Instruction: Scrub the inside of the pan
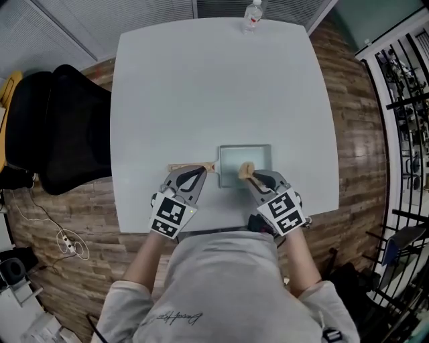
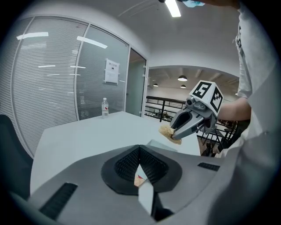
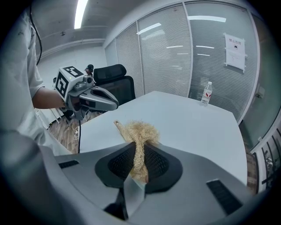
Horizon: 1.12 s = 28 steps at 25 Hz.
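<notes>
My left gripper [image 1: 200, 173] has its fingers clenched on the pan's wooden handle [image 1: 188, 167]. In the left gripper view the pads meet tight, with a sliver of the tan handle [image 2: 139, 179] pinched between them. The pan [image 1: 260, 156] is a pale rectangular one. It sits on the table [image 1: 201, 87] near the edge closest to me, handle pointing to my left.

My right gripper [image 1: 252, 175] has its fingers grasping a straw-coloured scrubber [image 1: 246, 169]. In the right gripper view the fibres run down between the pads, and the tuft [image 3: 140, 131] bushes out above them. The handle's end [image 3: 117, 126] shows just beside the tuft.

From above, the scrubber lies over the left part of the pan's inside. I cannot tell whether it touches the bottom. In the left gripper view it hangs just above the pan's corner [image 2: 159, 144].

A bottle [image 1: 253, 15] stands at the far edge of the table, well apart from the pan. A black chair [image 1: 64, 127] is to my left.
</notes>
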### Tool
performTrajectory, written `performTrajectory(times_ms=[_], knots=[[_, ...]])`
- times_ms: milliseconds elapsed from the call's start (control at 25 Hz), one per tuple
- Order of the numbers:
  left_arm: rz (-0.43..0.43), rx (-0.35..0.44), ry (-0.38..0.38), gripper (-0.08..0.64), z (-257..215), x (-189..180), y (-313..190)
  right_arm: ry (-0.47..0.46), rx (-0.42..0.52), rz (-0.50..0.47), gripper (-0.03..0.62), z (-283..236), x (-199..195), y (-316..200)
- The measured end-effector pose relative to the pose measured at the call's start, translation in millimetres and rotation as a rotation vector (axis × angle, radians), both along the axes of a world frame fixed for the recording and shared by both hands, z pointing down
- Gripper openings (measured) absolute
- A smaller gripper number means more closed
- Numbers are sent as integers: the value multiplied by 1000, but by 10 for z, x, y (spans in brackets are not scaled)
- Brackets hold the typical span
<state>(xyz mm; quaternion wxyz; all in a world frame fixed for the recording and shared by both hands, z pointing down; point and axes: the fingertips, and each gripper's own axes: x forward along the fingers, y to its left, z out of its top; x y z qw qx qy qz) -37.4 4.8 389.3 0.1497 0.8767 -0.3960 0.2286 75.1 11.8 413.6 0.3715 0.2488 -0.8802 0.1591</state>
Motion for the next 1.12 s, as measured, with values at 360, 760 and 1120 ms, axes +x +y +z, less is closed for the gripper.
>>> performTrajectory(times_ms=[360,760,1120], knots=[[159,-51,-171,12,415,-11,55,43,-23,-53,71,93,-2,33],[438,-83,-349,88,840,12,102,74,-48,-74,71,194,17,86],[606,-164,-477,175,1196,-12,167,103,-68,-100,71,314,51,93]])
